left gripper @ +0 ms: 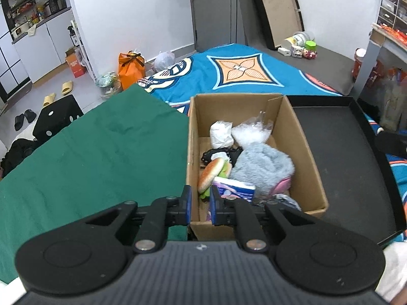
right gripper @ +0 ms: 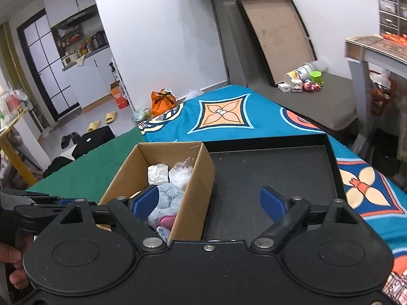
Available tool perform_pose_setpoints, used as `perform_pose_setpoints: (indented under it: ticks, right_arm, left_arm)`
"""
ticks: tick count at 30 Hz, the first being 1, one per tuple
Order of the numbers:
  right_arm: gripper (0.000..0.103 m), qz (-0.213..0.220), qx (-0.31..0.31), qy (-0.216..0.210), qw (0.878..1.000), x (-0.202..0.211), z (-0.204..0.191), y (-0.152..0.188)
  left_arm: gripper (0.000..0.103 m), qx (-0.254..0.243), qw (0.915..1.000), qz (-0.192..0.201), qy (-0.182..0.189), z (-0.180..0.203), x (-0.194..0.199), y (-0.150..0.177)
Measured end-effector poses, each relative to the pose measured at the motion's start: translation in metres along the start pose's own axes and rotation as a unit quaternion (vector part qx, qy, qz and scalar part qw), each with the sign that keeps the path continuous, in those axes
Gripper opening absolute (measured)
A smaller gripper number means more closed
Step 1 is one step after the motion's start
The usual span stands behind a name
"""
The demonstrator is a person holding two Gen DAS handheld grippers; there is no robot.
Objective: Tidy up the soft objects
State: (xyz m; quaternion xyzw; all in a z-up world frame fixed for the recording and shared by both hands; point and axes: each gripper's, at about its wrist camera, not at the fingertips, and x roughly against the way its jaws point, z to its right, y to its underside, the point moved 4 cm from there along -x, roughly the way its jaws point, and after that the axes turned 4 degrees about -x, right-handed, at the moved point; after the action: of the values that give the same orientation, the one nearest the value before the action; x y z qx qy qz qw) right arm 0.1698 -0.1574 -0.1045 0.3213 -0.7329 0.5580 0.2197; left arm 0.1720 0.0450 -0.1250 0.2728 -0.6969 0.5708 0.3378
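A cardboard box [left gripper: 302, 137] holds soft things: a grey plush toy [left gripper: 264, 162], a plush burger [left gripper: 212, 172], a tissue pack [left gripper: 235, 189], a white bundle [left gripper: 220, 133], a clear plastic bag [left gripper: 250, 132] and a black item [left gripper: 221, 152]. My left gripper [left gripper: 201, 204] hangs over the box's near left corner, its jaws a small gap apart with the box wall between them. My right gripper [right gripper: 211, 202] is wide open and empty, left finger over the box [right gripper: 198, 178], right finger over the black tray [right gripper: 274, 167]. The grey plush [right gripper: 166, 198] shows there too.
The box and black tray [left gripper: 338, 152] sit on a bed with a green cloth [left gripper: 101, 152] and blue patterned blanket [left gripper: 239, 71]. An orange bag [left gripper: 131, 70], slippers and clutter lie on the floor beyond. A desk [right gripper: 376, 48] stands at right.
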Motion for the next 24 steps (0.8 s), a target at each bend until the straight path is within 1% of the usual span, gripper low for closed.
perform_pose_setpoints:
  ticks: [2, 7, 9, 11, 14, 19, 22, 24]
  right_arm:
    - [0.094, 0.001, -0.01, 0.0, 1.0, 0.007, 0.004, -0.001]
    - [0.103, 0.004, -0.034, 0.003, 0.999, 0.027, 0.013, 0.0]
    - [0.103, 0.002, -0.041, 0.002, 0.999, 0.035, 0.018, 0.001]
    - [0.103, -0.001, -0.043, -0.001, 0.999, 0.043, 0.019, 0.002]
    - [0.103, -0.004, -0.039, 0.0, 0.999, 0.055, 0.02, 0.004]
    - [0.103, -0.006, -0.041, -0.003, 0.999, 0.075, 0.02, 0.008]
    - [0.103, -0.007, -0.04, -0.007, 0.999, 0.088, 0.022, 0.012]
    - [0.103, -0.004, -0.043, -0.013, 0.999, 0.098, 0.022, 0.014]
  left_arm:
    - [0.016, -0.001, 1.0, 0.004, 0.0, 0.002, 0.008, -0.002]
    - [0.019, 0.009, 1.0, 0.0, -0.003, 0.004, 0.028, -0.006]
    - [0.027, 0.011, 0.9999, 0.001, 0.005, 0.006, 0.038, -0.008]
    - [0.048, 0.01, 0.9999, 0.009, 0.005, 0.009, 0.05, -0.01]
    - [0.067, 0.012, 0.9997, 0.023, 0.0, 0.013, 0.071, -0.011]
    - [0.076, 0.008, 0.9991, 0.042, -0.003, 0.022, 0.102, -0.011]
    - [0.085, 0.009, 0.9988, 0.048, -0.004, 0.026, 0.117, -0.008]
    - [0.087, 0.009, 0.9987, 0.05, 0.0, 0.029, 0.126, -0.007]
